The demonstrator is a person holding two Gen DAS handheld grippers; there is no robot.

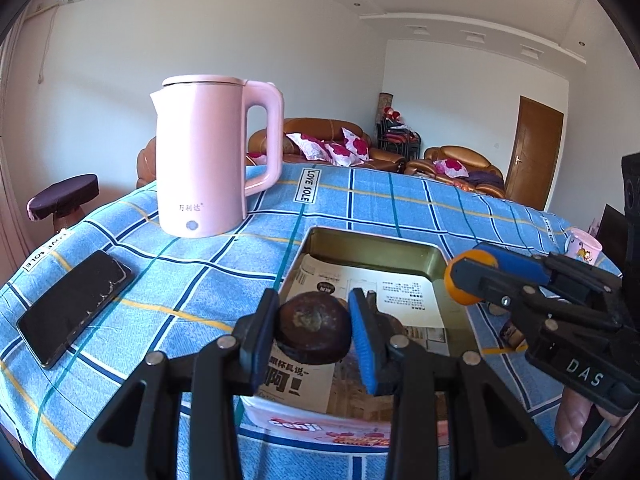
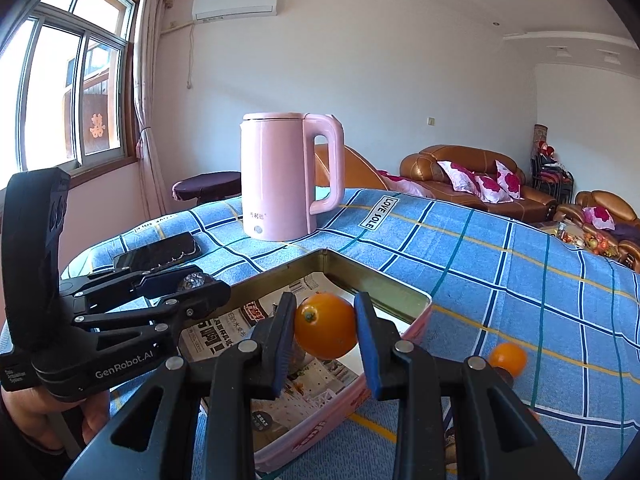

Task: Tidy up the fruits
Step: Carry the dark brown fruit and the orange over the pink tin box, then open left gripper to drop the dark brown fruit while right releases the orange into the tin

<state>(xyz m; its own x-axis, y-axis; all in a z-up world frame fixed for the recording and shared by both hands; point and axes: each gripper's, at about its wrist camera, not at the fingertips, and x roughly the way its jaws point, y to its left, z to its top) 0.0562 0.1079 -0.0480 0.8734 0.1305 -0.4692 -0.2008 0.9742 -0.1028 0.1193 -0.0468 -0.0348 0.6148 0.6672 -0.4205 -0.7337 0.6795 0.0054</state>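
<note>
My left gripper (image 1: 314, 330) is shut on a dark brown round fruit (image 1: 314, 328) and holds it over the near end of a pink tin box (image 1: 372, 246) lined with newspaper. My right gripper (image 2: 325, 332) is shut on an orange fruit (image 2: 326, 326) above the same box (image 2: 384, 284). In the left wrist view the right gripper (image 1: 468, 280) with its orange (image 1: 460, 292) hangs over the box's right rim. In the right wrist view the left gripper (image 2: 192, 282) is at the left of the box. Another orange fruit (image 2: 507, 358) lies on the cloth to the right of the box.
A pink kettle (image 1: 208, 156) stands on the blue checked tablecloth (image 1: 160, 280) behind the box. A black phone (image 1: 76, 308) lies at the left. A small pink cup (image 1: 584, 246) stands at the far right edge. Sofas stand beyond the table.
</note>
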